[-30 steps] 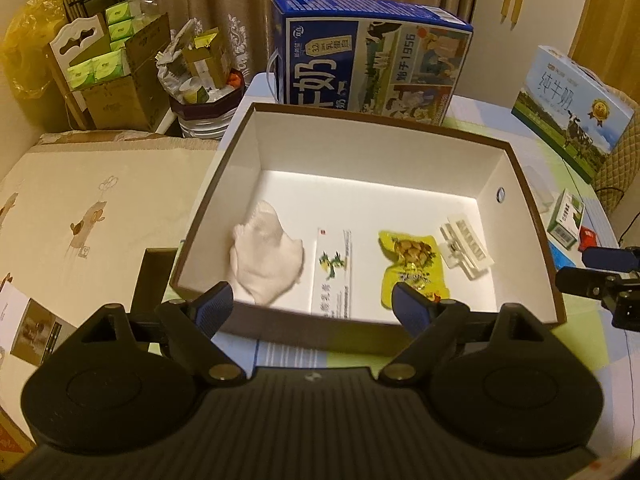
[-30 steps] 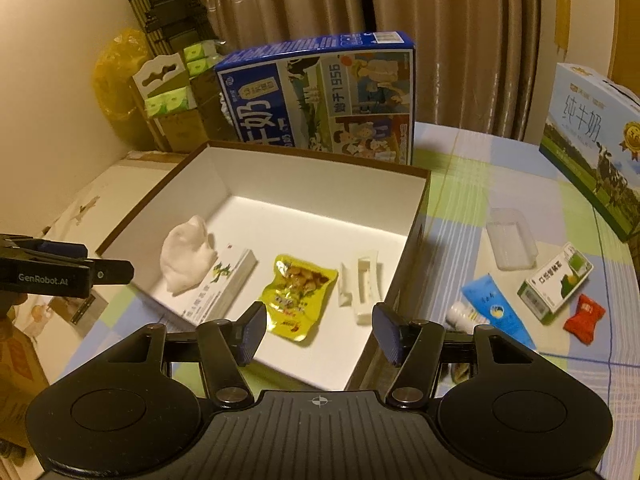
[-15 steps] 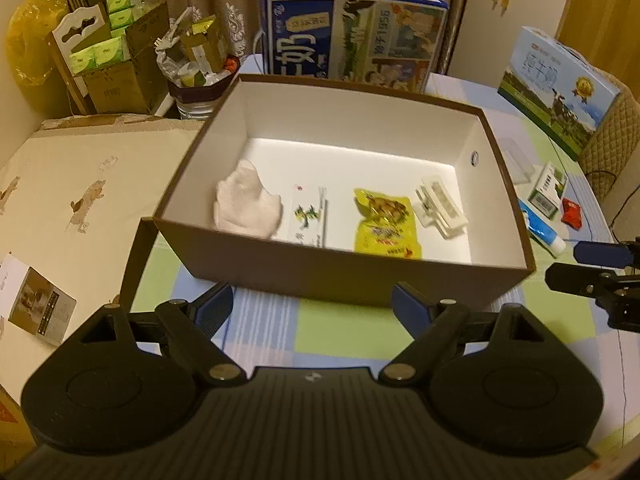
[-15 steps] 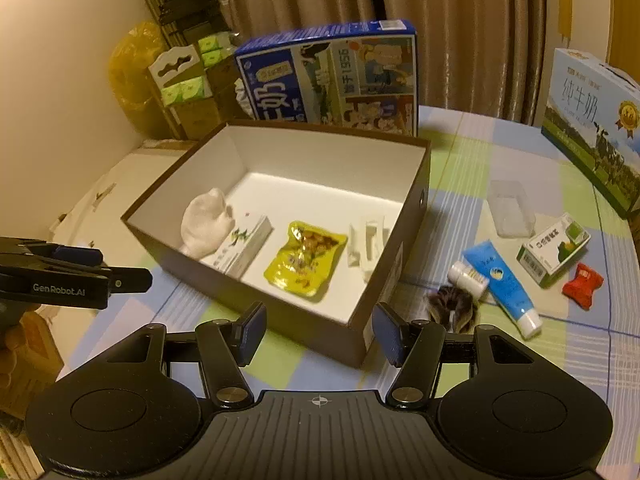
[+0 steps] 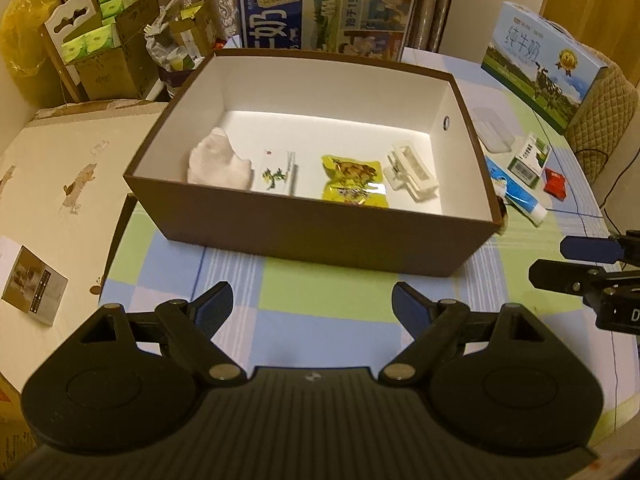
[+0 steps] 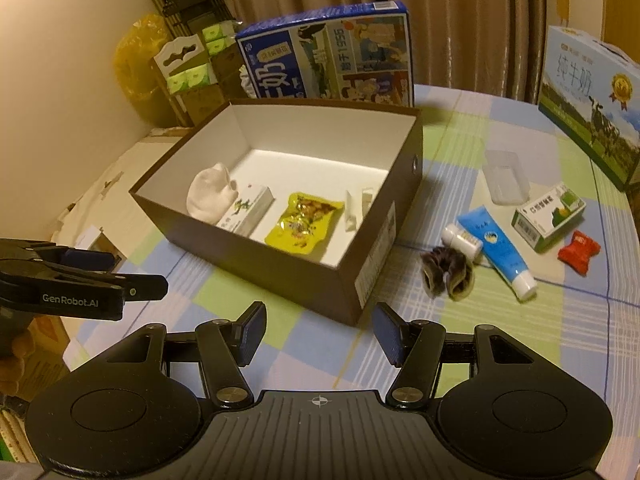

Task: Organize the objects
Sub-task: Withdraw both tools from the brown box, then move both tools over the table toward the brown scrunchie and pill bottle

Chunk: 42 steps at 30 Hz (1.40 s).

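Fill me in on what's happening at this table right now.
A person holds a gripper in each hand, tidying small items into a brown box. Both the left gripper and the right gripper are open, empty and short of the box. Inside lie a white cloth, a slim carton, a yellow snack packet and a white clip. On the checked tablecloth outside, a blue tube, a small bottle, a green-and-white box and a red packet wait.

Both wrist views above shared box (image 5: 304, 236), seemingly near
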### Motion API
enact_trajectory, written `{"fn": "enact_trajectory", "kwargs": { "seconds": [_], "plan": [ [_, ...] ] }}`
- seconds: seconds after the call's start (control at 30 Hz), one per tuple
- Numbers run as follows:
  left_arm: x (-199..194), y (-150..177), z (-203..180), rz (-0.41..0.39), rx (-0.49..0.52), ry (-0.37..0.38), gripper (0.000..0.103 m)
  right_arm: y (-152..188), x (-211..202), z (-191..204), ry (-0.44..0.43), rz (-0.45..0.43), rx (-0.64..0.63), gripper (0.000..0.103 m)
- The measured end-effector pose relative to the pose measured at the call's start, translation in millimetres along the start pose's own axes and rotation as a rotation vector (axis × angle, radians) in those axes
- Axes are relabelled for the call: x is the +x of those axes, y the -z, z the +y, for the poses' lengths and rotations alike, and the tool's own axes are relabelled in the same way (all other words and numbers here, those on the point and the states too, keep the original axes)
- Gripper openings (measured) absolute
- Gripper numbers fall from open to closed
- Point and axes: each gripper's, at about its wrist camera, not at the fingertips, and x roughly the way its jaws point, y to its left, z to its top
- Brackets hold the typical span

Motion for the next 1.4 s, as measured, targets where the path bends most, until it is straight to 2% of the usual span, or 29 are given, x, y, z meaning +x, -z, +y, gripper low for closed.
{"fn": "enact_trajectory", "kwargs": {
  "seconds": [0.37, 0.53, 1.1, 1.27, 1.4],
  "plan": [
    [2.9, 10.7, -27.1, 0.030, 0.013, 0.005, 0.084, 13.8, -9.0, -19.4, -0.010, 0.018, 0.020, 0.056],
    [8.0, 13.2, -48.3, 0.042, 0.041, 0.029, 0.084, 23.3, -14.8, -37.2, 0.011, 0.029, 0.052, 0.056],
    [43.2, 8.1, -156.2, 0.058, 0.185, 0.183, 0.084, 55.5, -47.2, -141.6, 0.164, 0.046, 0.231, 0.056],
    [59.7, 2.1, -190.8, 0.047, 0.213, 0.199, 0.084, 61.1, -53.1, -174.8, 0.217, 0.052, 0.271, 0.056],
    [74.1, -4.5, -213.7, 0.033, 0.220, 0.177, 0.082, 62.3, -54.0, -198.4, 0.249, 0.055, 0.285, 0.056]
  ]
}}
